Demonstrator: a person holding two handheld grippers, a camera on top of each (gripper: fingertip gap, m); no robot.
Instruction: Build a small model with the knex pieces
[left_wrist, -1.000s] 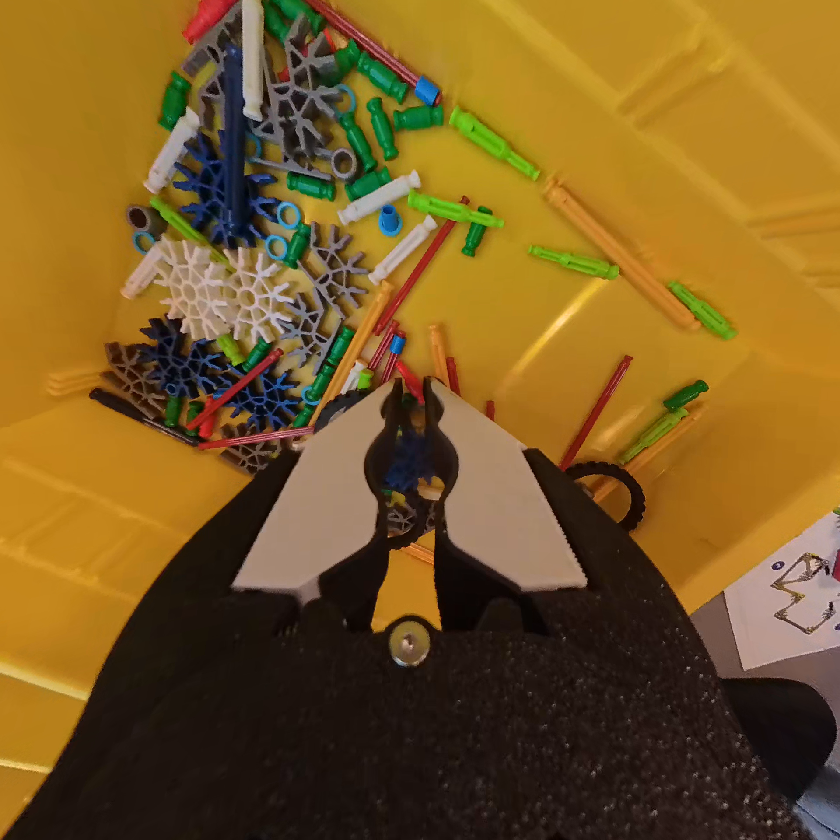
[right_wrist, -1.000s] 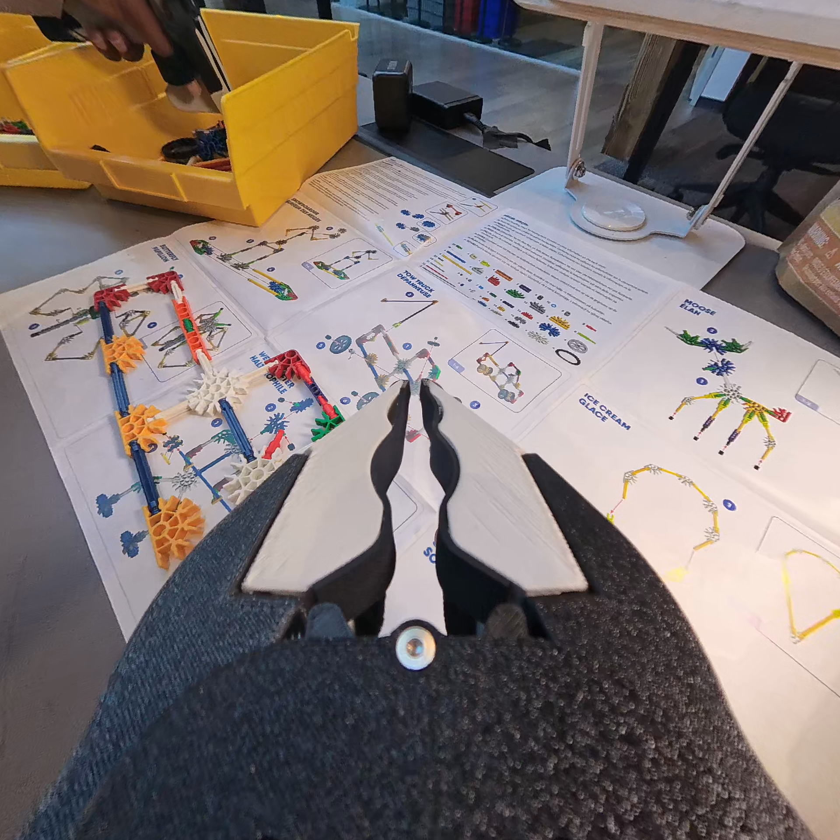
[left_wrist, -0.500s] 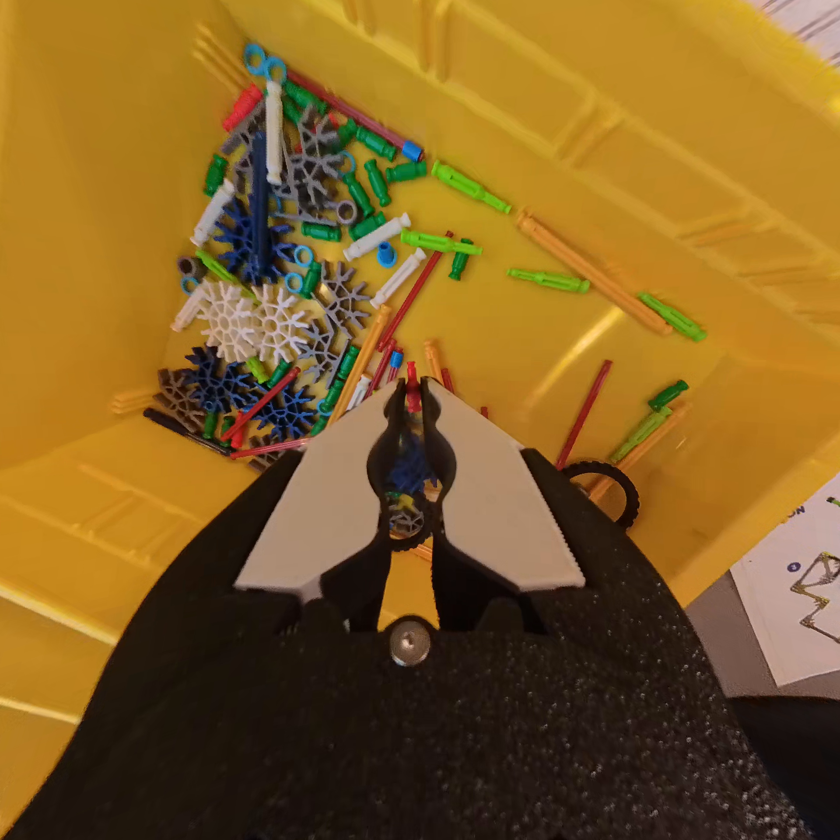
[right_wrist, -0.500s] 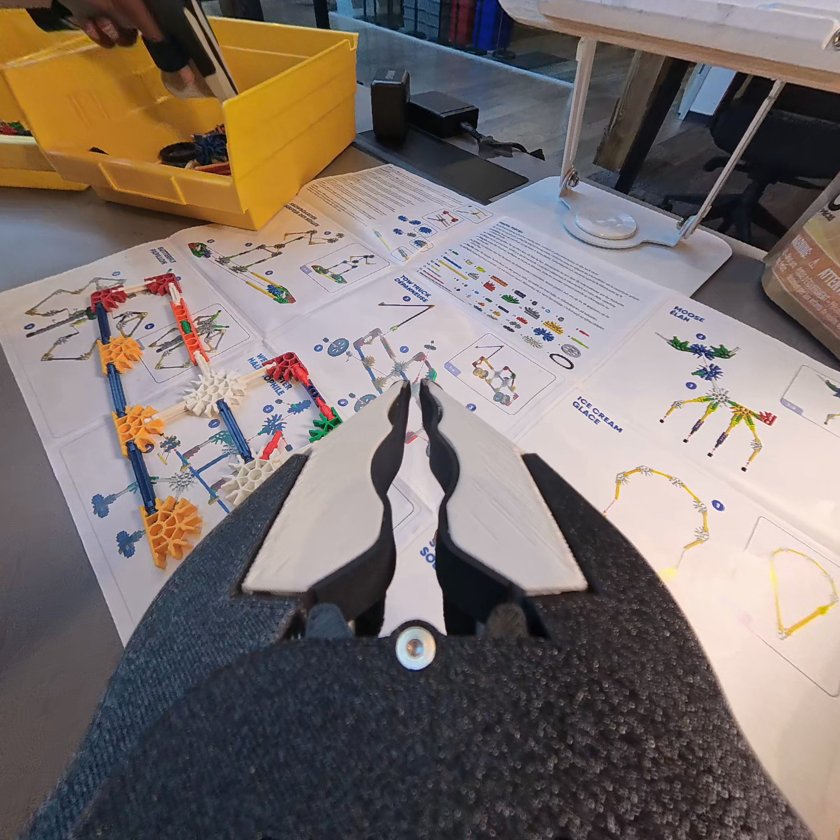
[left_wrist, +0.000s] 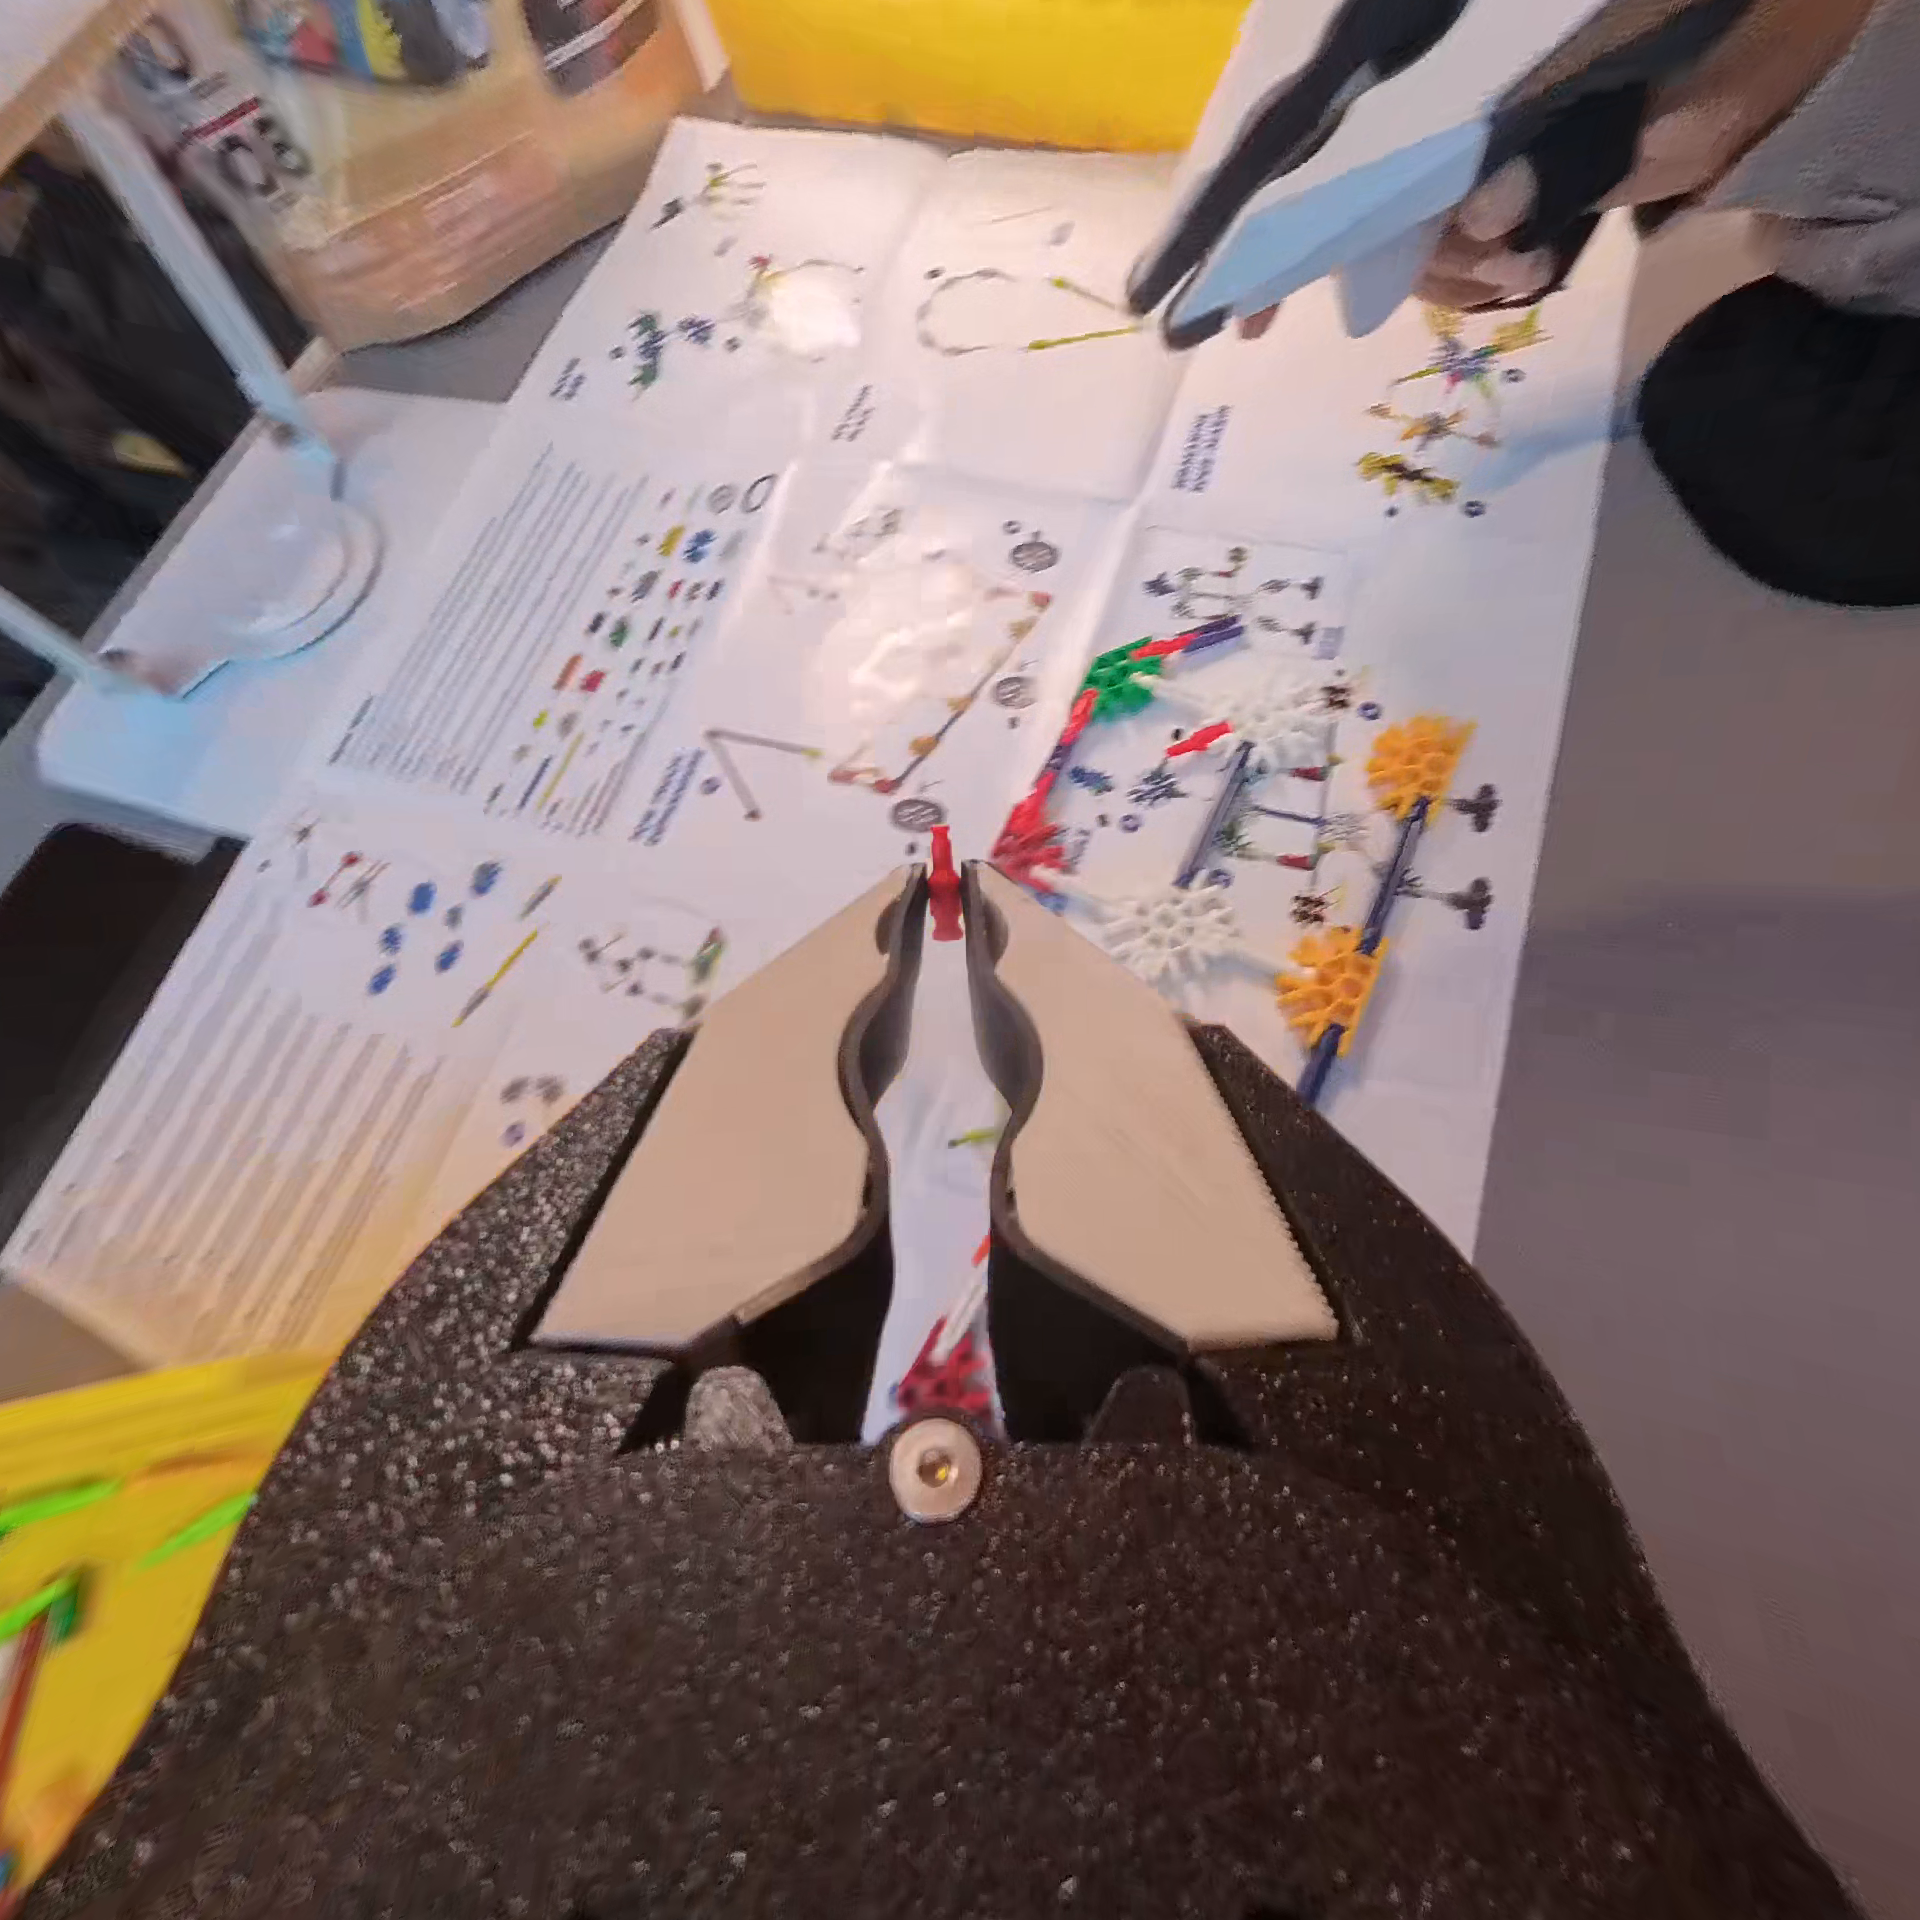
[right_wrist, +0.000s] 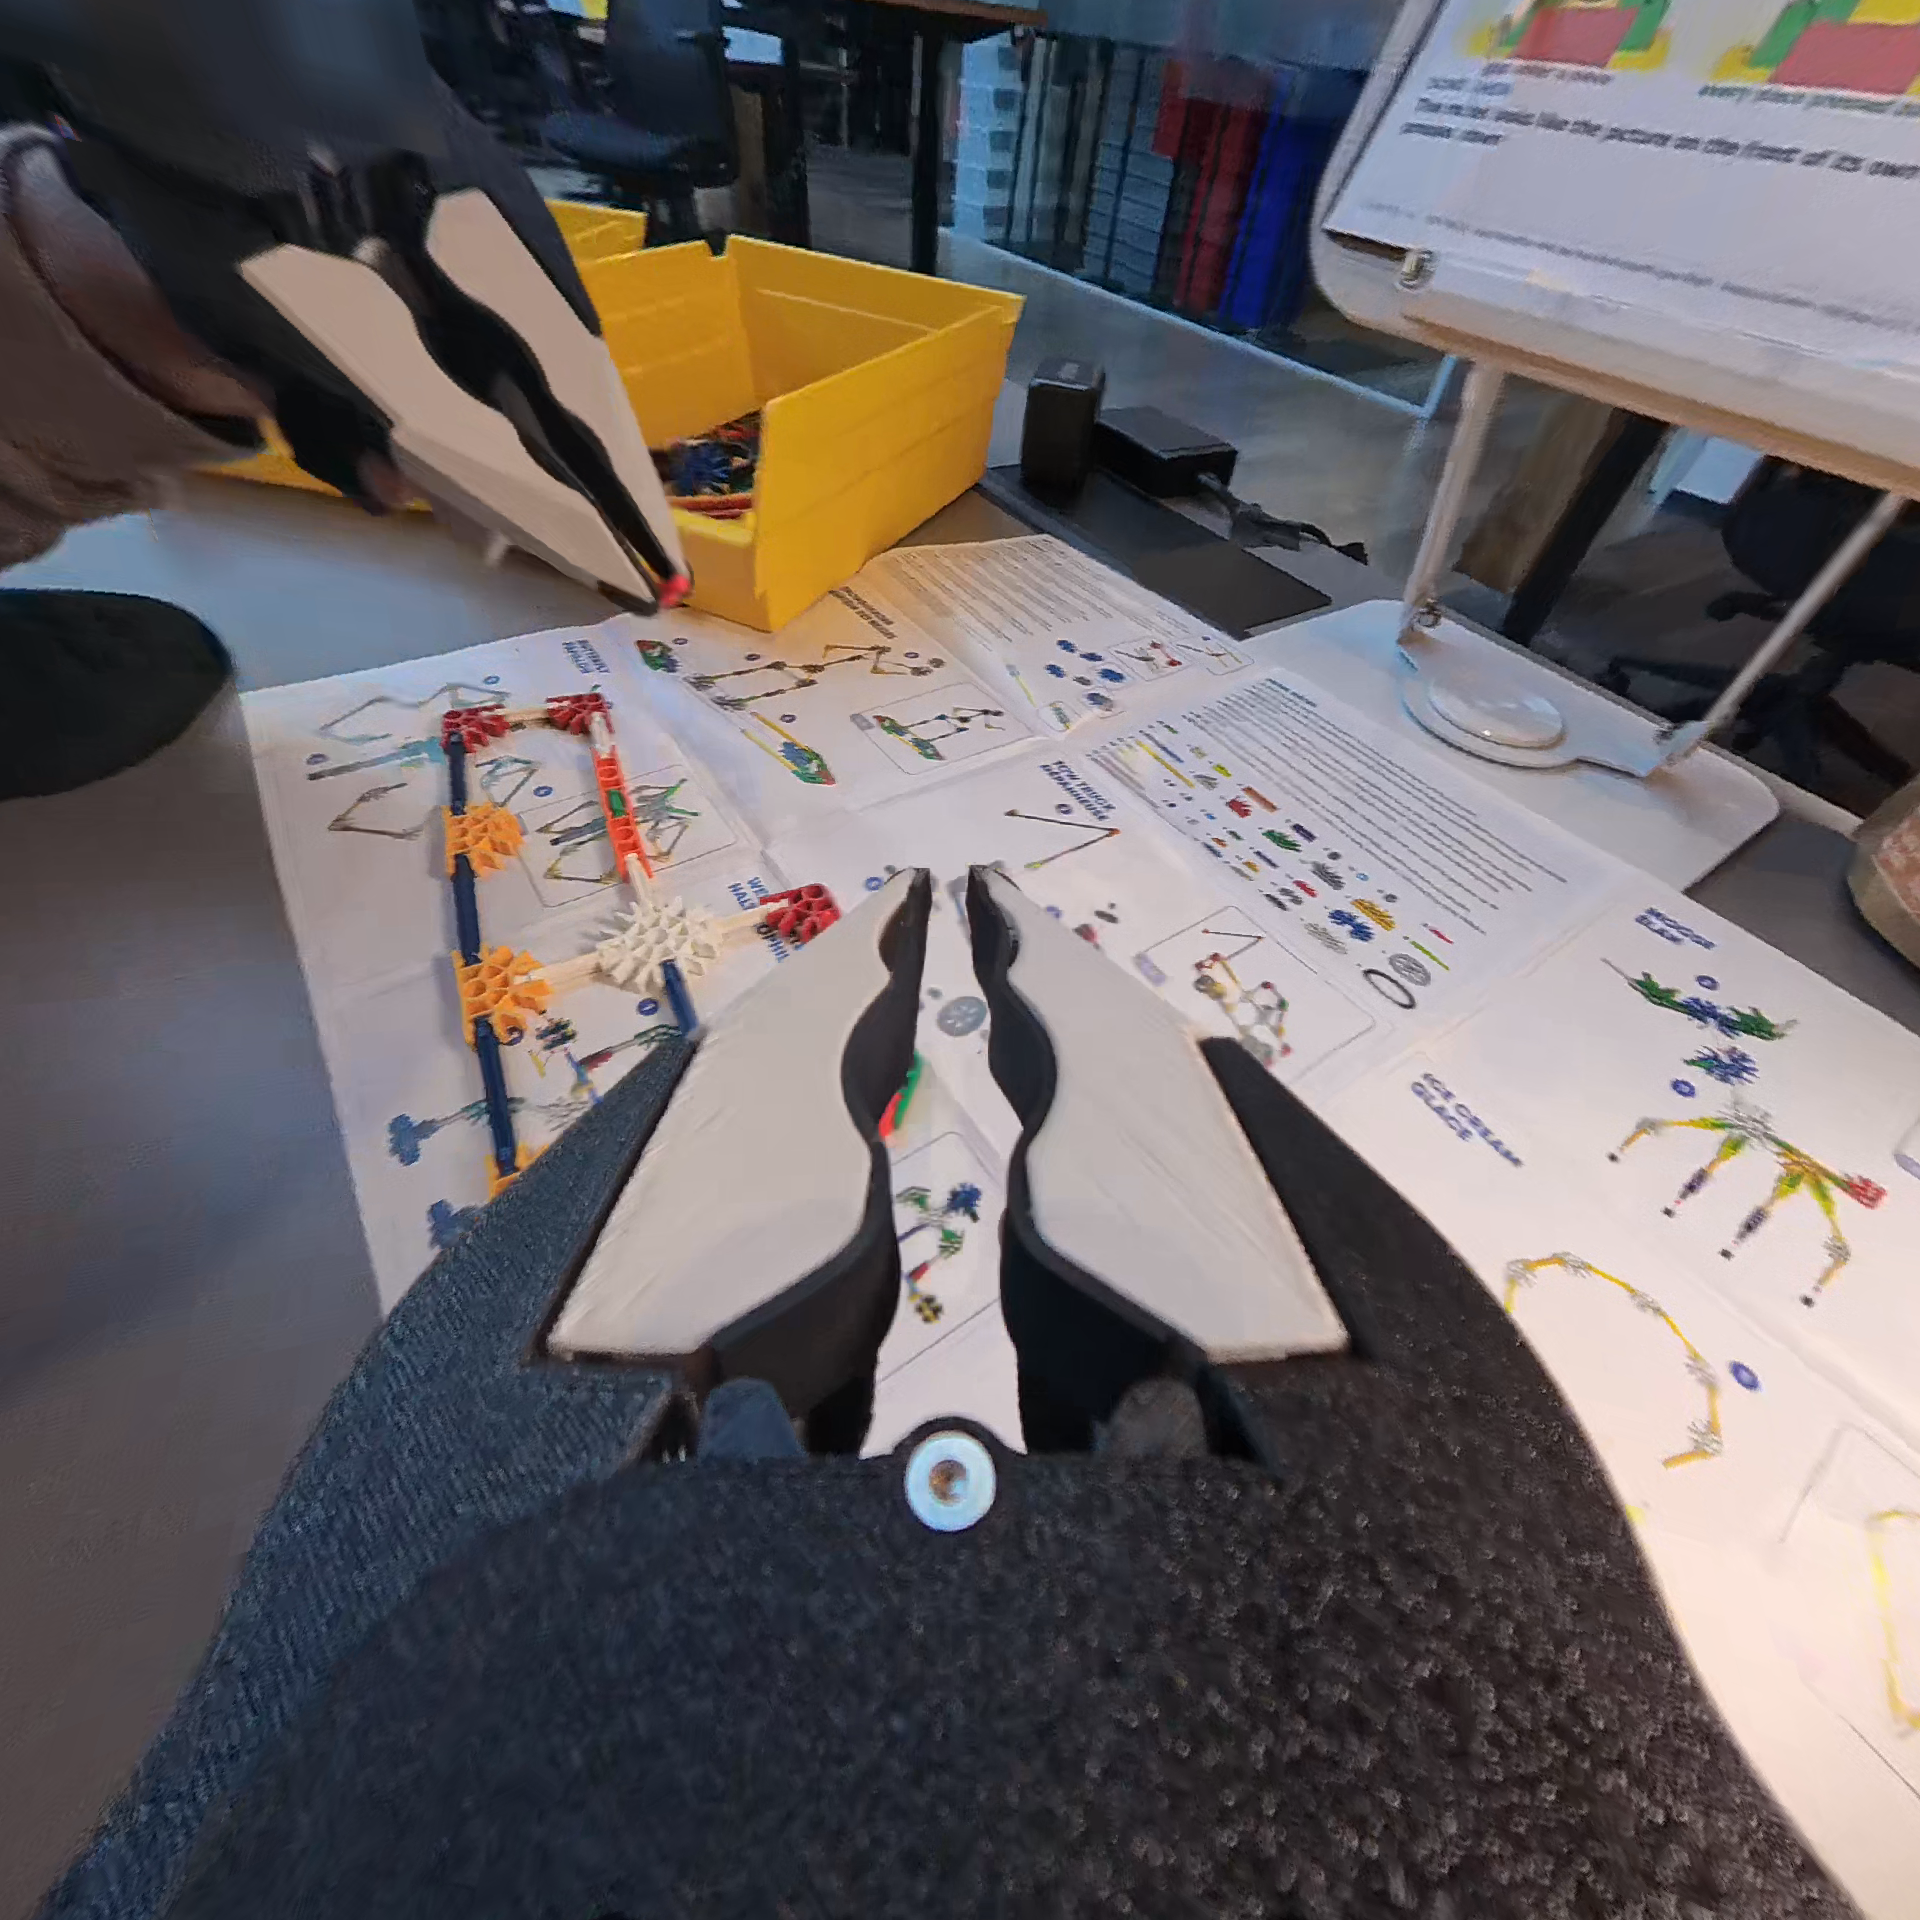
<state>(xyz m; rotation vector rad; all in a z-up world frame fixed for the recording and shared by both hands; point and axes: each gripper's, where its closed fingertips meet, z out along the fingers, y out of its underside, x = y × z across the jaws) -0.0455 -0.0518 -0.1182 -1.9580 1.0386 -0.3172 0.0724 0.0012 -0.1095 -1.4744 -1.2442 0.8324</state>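
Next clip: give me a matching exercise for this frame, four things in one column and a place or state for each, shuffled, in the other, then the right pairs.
Things
1. left gripper
2. right gripper
3. yellow bin
4. rod-and-connector frame

Places or states
A. lying flat on the printed instruction sheet
B. shut on a small red piece, raised above the sheet
C. standing at the sheet's far edge, loose parts inside
D. holding nothing, jaws a narrow gap apart

Pairs: 1-B, 2-D, 3-C, 4-A
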